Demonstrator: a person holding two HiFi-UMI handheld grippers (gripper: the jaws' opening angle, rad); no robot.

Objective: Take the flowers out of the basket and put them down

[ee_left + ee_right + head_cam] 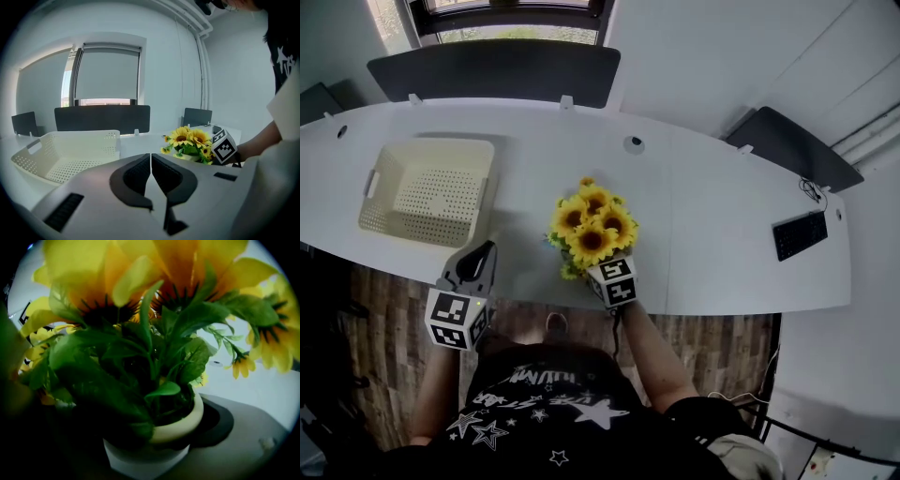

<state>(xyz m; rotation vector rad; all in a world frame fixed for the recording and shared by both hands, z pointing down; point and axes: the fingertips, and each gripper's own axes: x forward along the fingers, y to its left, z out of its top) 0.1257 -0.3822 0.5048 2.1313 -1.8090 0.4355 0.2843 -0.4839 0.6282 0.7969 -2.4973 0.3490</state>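
Your right gripper [600,266] is grasping the cream-potted yellow sunflowers [592,225] in its jaws, your left gripper [478,255] is clenching its jaws, empty.

A curved white table [722,234] stands on brown wood-plank floor [384,356], with a blind-covered window [107,75] behind it.

Daylight enters through the window [511,34] at the head view's top, leaving the white tabletop [722,220] bright. Both gripper views darken toward their curved edges (fisheye vignetting). The close flowers [140,301] look blurred, with the lower left murky.
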